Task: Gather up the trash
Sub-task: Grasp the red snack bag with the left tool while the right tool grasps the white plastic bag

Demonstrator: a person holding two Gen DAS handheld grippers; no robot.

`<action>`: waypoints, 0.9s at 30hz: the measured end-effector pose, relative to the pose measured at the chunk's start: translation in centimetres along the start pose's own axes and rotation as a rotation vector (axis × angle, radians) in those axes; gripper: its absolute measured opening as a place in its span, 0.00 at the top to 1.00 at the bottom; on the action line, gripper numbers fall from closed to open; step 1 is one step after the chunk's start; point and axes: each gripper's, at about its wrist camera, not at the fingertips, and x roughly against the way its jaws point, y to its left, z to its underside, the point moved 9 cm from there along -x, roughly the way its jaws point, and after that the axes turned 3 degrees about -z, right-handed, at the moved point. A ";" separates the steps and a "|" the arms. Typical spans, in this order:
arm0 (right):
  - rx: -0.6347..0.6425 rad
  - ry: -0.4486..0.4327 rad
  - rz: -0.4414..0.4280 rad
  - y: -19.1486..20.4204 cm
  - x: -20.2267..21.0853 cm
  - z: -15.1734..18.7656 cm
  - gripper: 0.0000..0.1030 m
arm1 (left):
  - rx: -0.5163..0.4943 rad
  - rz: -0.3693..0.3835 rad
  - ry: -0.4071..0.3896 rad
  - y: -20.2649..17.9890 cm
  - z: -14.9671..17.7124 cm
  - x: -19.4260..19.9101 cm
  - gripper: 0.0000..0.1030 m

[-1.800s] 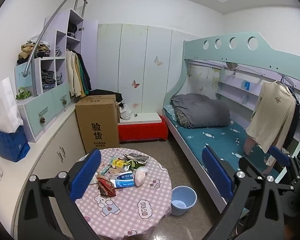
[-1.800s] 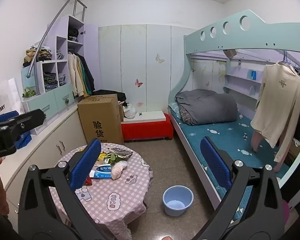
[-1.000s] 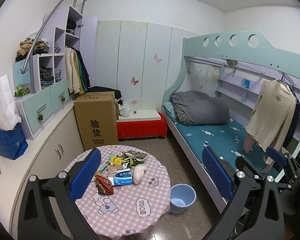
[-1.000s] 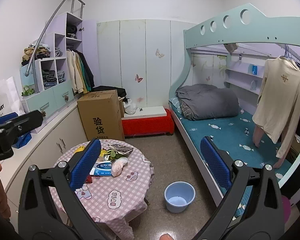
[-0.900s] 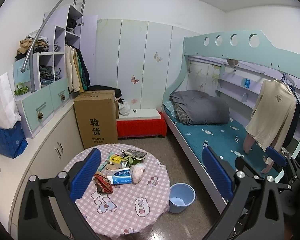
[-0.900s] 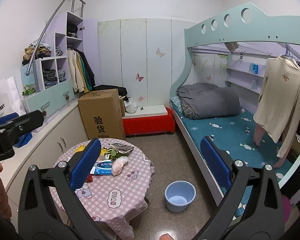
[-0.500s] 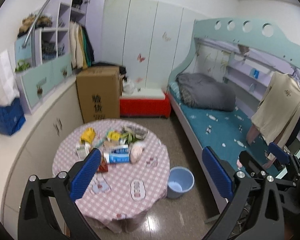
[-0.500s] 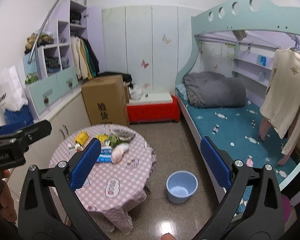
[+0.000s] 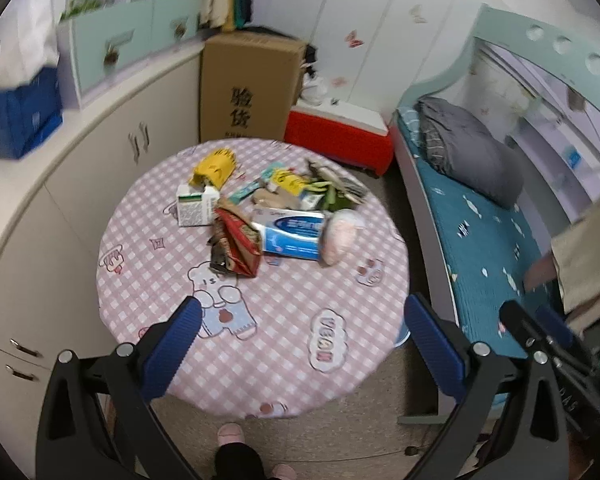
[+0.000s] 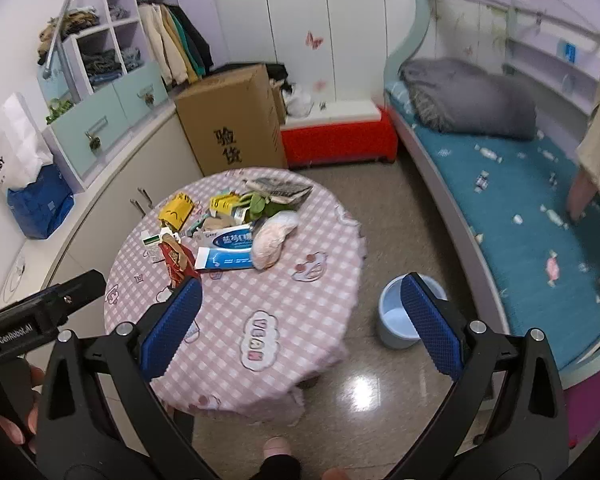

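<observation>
left wrist: gripper wide above table

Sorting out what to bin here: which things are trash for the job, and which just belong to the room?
For the job:
red wrapper
toothpaste box
yellow packet
blue bucket

Just lying about:
cardboard box
grey quilt
blue bag

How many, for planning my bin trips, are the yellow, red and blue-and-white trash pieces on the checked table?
Yellow: 2, crumpled yellow packet and small yellow carton
Red: 1, crumpled red wrapper
Blue-and-white: 1, cardboard toothpaste box
Total: 4
</observation>
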 end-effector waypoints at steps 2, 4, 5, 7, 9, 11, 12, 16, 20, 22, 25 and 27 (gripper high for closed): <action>-0.009 0.029 -0.001 0.8 -2.5 -0.1 0.06 | 0.023 0.006 0.027 1.0 -0.7 -1.7 0.04; -0.018 0.044 -0.002 1.3 -4.6 -0.5 0.06 | 0.021 -0.001 0.038 2.1 -1.9 -3.7 0.04; -0.024 0.060 0.001 1.6 -6.0 -0.6 0.06 | 0.020 -0.006 0.044 2.5 -2.3 -4.7 0.04; -0.047 0.082 0.002 1.9 -8.1 -0.8 0.06 | 0.039 0.004 0.070 3.4 -3.2 -6.8 0.04; -0.075 0.107 0.014 2.1 -10.5 -1.0 0.06 | 0.063 0.019 0.101 4.2 -4.0 -9.4 0.04; -0.103 0.125 0.023 2.1 -12.3 -1.1 0.06 | 0.079 0.024 0.133 4.9 -4.5 -11.5 0.04; -0.114 0.133 0.027 2.0 -13.0 -1.1 0.06 | 0.095 0.035 0.152 5.2 -4.7 -12.9 0.04; -0.152 0.164 0.053 1.6 -16.0 -0.9 0.06 | 0.114 0.022 0.219 6.2 -4.9 -17.0 0.04; -0.190 0.193 0.072 1.0 -18.4 -0.4 0.06 | 0.093 0.005 0.273 6.7 -4.6 -20.1 0.04; -0.201 0.200 0.079 0.9 -19.4 -0.2 0.06 | 0.089 0.005 0.300 7.0 -4.3 -21.4 0.05; -0.223 0.208 0.085 0.8 -21.2 -0.1 0.06 | 0.072 0.003 0.319 7.2 -4.0 -22.9 0.08; -0.236 0.213 0.082 0.7 -22.4 -0.1 0.06 | 0.074 0.012 0.374 7.4 -3.3 -24.2 0.29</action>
